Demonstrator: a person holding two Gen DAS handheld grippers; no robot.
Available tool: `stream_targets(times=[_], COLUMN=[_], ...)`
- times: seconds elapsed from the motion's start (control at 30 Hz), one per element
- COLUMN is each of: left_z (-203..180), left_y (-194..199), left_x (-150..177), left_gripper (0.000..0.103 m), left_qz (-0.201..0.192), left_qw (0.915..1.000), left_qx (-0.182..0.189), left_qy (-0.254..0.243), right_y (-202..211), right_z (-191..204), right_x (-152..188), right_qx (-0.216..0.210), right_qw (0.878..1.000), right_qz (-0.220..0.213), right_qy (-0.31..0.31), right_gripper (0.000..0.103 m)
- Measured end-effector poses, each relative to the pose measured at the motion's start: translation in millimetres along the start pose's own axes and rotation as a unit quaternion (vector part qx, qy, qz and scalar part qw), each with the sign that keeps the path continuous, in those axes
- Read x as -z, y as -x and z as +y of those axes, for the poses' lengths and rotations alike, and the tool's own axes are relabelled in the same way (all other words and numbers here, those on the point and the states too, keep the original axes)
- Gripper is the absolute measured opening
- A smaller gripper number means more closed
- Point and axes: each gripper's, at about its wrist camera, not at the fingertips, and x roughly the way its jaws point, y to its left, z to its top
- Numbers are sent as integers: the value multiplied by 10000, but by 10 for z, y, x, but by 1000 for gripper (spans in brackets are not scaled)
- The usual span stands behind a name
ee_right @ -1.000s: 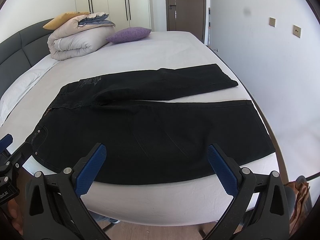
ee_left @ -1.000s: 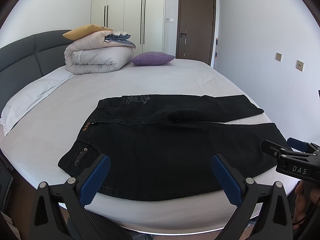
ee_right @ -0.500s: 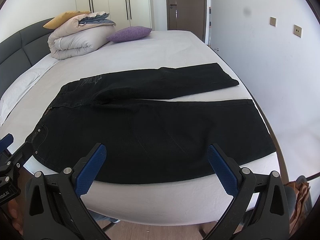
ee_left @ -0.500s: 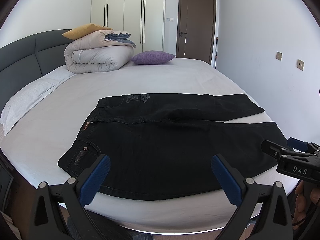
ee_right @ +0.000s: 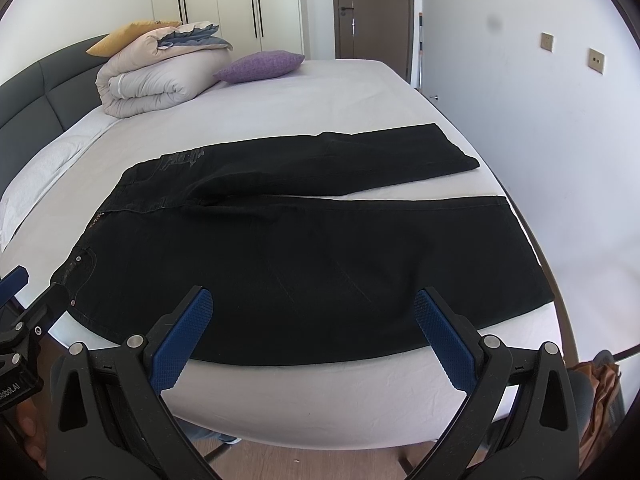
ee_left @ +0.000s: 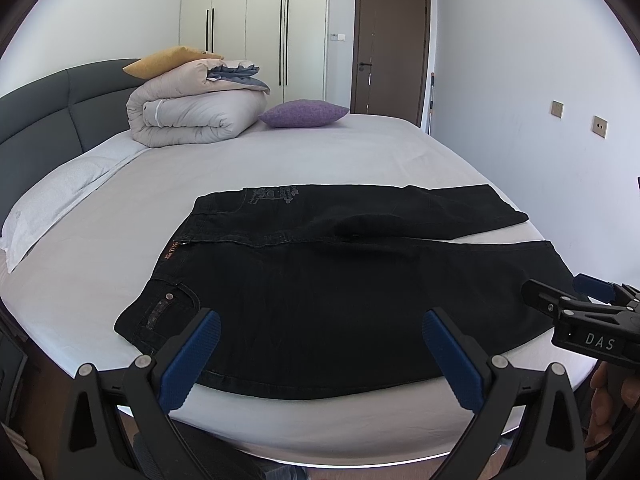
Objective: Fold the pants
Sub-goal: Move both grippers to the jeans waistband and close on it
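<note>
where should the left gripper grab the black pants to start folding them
Grip the near waistband corner of the black pants, coming in low from the bed's near edge. That flat edge lies just ahead of the open left gripper.

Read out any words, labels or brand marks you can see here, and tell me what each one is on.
"DAS": white letters on the black body of the right gripper.
"obot.AI", start cut off: label on the left gripper.
Orange waistband patch on the black pants: lettering too small to read.
Grey embroidered design near the waistband's far end: unreadable.
</note>
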Motion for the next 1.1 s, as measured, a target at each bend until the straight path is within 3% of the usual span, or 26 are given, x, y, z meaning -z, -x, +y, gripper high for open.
stream_targets(times=[0.4, 0.53, 0.77, 0.9, 1.0, 1.07, 1.1], left_z=[-14, 24, 238, 418, 580, 706, 781], left_y=[13, -75, -507, -708, -999, -1230, -1340], left_x=[12, 24, 130, 165, 13, -173, -312], left_gripper=[103, 103, 103, 103, 103, 103, 103], left_qz=[14, 204, 863, 707, 1143, 1379, 1261], left_qw=[9998, 9993, 9951, 9940, 9839, 9805, 9815], left_qx=[-132, -200, -314, -673, -1151, -1180, -1159], left_qy=[-169, -237, -361, -499, -746, -750, -856], right_y=[10, -22, -289, -521, -700, -823, -893], right_z=[73, 79, 95, 96, 82, 46, 53], right_x=[16, 5, -37, -182, -350, -503, -579], right_qx=[-3, -76, -609, -856, -1022, -1145, -1205], right_qw=[10000, 9999, 9978, 9958, 9936, 9915, 9898], right_qz=[26, 79, 241, 264, 197, 165, 139], right_qy=[13, 7, 32, 210, 430, 601, 750], right_gripper=[103, 103, 103, 103, 103, 103, 103])
